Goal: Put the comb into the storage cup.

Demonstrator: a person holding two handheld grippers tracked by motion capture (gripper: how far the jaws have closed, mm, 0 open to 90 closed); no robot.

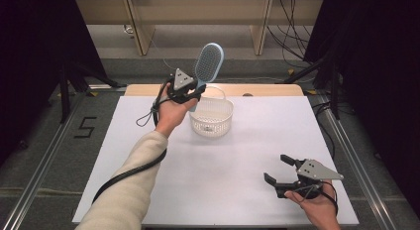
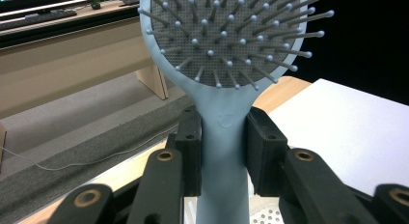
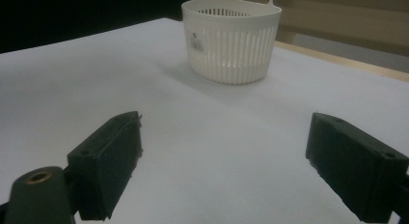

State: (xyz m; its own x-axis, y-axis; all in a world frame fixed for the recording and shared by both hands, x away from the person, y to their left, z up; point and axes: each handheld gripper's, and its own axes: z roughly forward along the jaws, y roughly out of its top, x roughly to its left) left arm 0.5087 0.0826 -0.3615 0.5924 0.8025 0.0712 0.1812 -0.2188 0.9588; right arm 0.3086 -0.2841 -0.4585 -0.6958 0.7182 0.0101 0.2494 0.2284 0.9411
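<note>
High view: left gripper (image 1: 190, 93) clamps the brush (image 1: 208, 64) by its handle, long axis upright, basket (image 1: 212, 122) just below-right; right gripper (image 1: 282, 173) gapes empty, well apart.

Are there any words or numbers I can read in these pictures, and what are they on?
"5": black figure on the grey floor, left of the table.
Small sticker on the white basket: print too small to read.
Round embossed mark on the blue hairbrush handle: too faint to read.
</note>
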